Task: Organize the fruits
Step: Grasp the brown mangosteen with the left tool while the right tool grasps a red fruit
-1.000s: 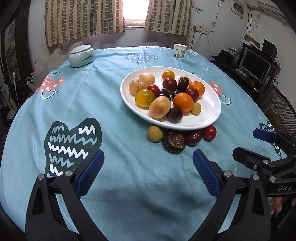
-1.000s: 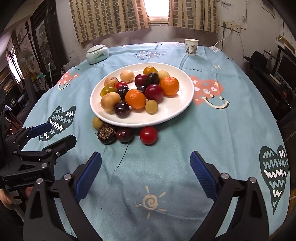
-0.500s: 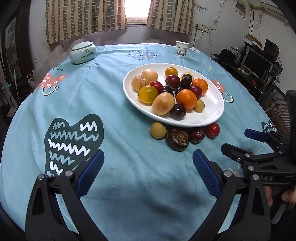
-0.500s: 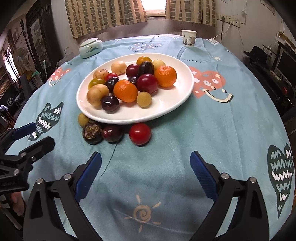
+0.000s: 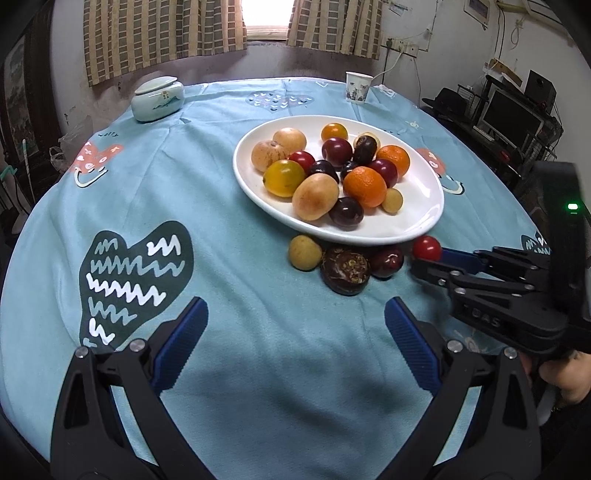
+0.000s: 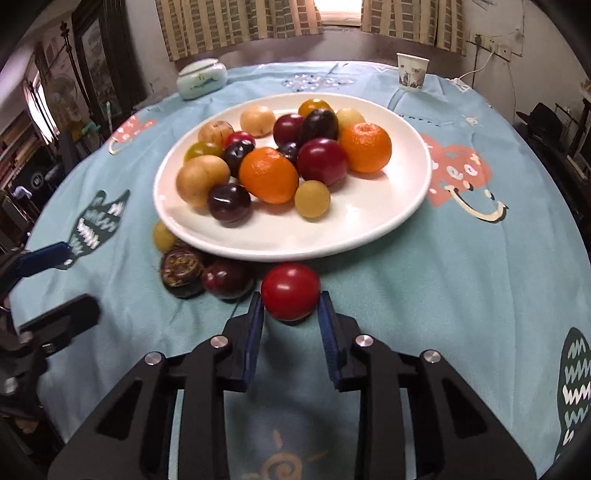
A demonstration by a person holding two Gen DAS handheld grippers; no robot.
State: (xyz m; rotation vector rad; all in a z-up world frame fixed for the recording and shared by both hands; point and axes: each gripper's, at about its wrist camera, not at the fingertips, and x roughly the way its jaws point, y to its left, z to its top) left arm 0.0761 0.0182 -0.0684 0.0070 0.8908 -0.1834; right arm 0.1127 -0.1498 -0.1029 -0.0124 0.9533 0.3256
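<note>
R gripper [image 6: 290,301]: your fingers just closed, clamped on red fruit [image 6: 290,290]
Red fruit: on worktop [image 6: 461,277], just beside plate [image 6: 369,236] front rim
L gripper [image 5: 295,328]: your fingers wide apart, nothing between

Light: dim room, daylight from the window [image 5: 266,16] behind, blown out white.
Shadows: soft, dark patch on the worktop [image 5: 258,387] near the lens.
Glare: highlights on the plate [image 6: 369,229] rim.
Distortion: strong fisheye bend, black corners.
Blur: left edge of the right wrist view smeared.
</note>
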